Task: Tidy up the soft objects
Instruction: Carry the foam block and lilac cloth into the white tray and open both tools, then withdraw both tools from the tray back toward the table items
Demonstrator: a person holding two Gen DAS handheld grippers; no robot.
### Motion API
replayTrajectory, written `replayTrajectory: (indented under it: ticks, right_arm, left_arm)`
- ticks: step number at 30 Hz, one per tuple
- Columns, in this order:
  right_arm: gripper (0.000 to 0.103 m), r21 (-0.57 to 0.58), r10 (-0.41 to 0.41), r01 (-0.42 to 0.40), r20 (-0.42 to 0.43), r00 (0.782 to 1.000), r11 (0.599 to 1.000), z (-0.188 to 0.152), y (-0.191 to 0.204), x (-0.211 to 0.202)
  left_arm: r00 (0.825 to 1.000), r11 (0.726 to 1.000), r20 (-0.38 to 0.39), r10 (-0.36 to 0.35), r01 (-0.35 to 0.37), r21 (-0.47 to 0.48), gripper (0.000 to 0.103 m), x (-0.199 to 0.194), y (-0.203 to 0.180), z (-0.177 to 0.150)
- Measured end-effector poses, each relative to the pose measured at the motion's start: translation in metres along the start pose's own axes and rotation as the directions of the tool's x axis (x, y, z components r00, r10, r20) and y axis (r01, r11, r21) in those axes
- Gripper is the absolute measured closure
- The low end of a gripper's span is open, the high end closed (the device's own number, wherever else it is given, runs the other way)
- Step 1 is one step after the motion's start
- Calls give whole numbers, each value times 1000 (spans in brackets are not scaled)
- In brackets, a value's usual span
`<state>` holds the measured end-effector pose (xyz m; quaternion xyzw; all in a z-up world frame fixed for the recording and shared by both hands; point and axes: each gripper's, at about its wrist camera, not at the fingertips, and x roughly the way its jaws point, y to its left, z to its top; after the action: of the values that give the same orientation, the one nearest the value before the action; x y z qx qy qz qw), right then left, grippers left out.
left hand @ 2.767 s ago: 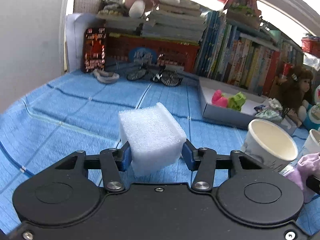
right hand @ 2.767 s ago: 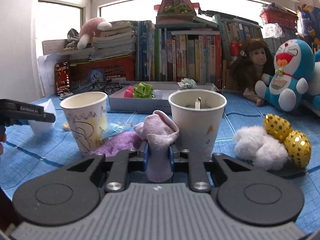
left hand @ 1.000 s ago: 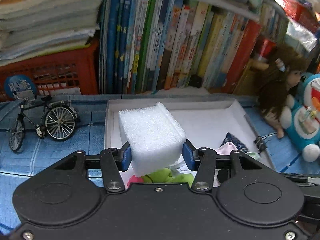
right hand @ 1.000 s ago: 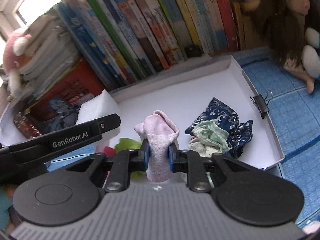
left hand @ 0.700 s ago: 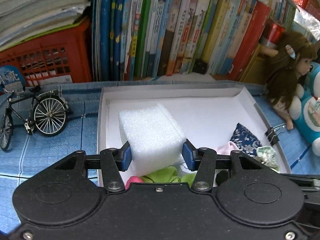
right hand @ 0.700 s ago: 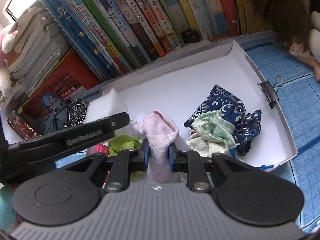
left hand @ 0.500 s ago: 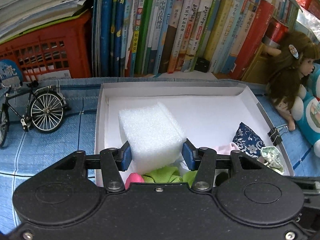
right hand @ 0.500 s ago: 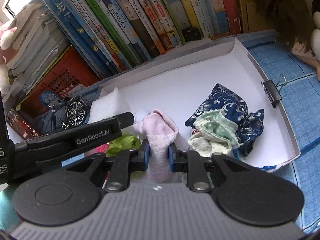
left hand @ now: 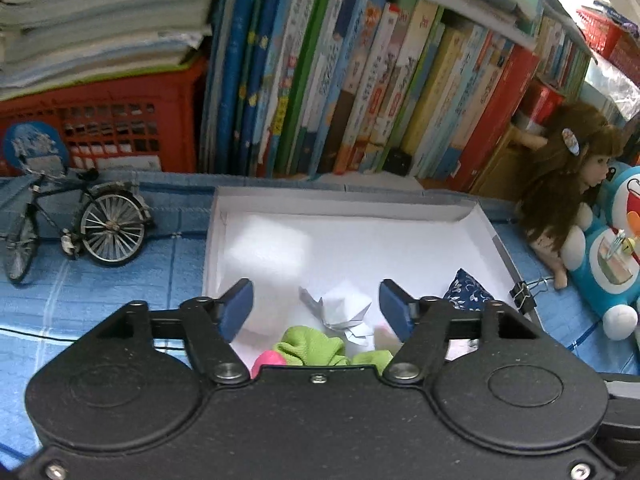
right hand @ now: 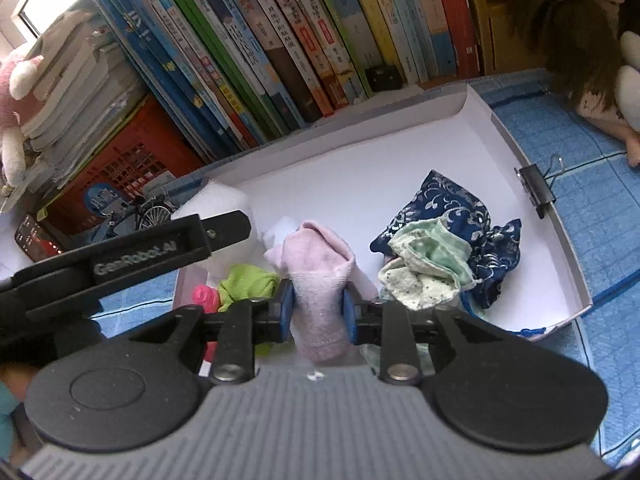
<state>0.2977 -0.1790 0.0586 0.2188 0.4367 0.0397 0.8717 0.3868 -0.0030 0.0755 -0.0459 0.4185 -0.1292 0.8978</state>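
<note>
Both grippers are held above a shallow white cardboard box (left hand: 352,204) set on a blue cloth (left hand: 100,288) in front of a row of upright books (left hand: 360,92). The left gripper (left hand: 316,304) is seen with its jaws spread wide; they have just been opening, and nothing is pressed by the blue pads. The white foam block (left hand: 266,256), blurred in the left wrist view, is seen beyond the left pad, at about 11 o'clock from the gap, inside the box near its left wall and clear of both pads. A crumpled white paper piece (left hand: 340,308) and a green cloth (left hand: 312,346) beside a pink item (left hand: 266,360) are seen lower in the box, at 6 o'clock of the gap. The right gripper (right hand: 317,312) has jaws that have just been opening, yet the pink sock (right hand: 320,276) is still seen upright between the pads, touched by both. At 3 o'clock of the sock, a dark blue patterned cloth (right hand: 452,208) with a pale green cloth (right hand: 428,264) on top lies within the box. A black binder clip (right hand: 536,190) is fixed on the right wall. A model bicycle (left hand: 76,228) stands at 9 o'clock of the box, and a doll (left hand: 568,184) at 3 o'clock.
</note>
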Motion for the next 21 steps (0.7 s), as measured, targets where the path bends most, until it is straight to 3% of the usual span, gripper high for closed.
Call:
replayTrajectory:
  ticks: [4,11,14,21]
  right_arm:
    - [49,-21,14,-13,30,999,1000,-1,1,-17]
    - [45,-109,49,-35,120,992,993,-12,2,-65]
    - [42,-169,69,-41,163,984,985,-21,3,-89]
    - [35,-300,158,-83,236,959,950,-56,-5,-143]
  left_arm:
    - [999,1000,32,19,-19,19,30,-22,-1,-3]
    - [994,999,105,16,-19,33,27,-74,1,-24]
    - [986,998,165,30,-40,56,24,-103,1,-38]
    - [968,999,252,0,-11,44,20,-160,8,-79]
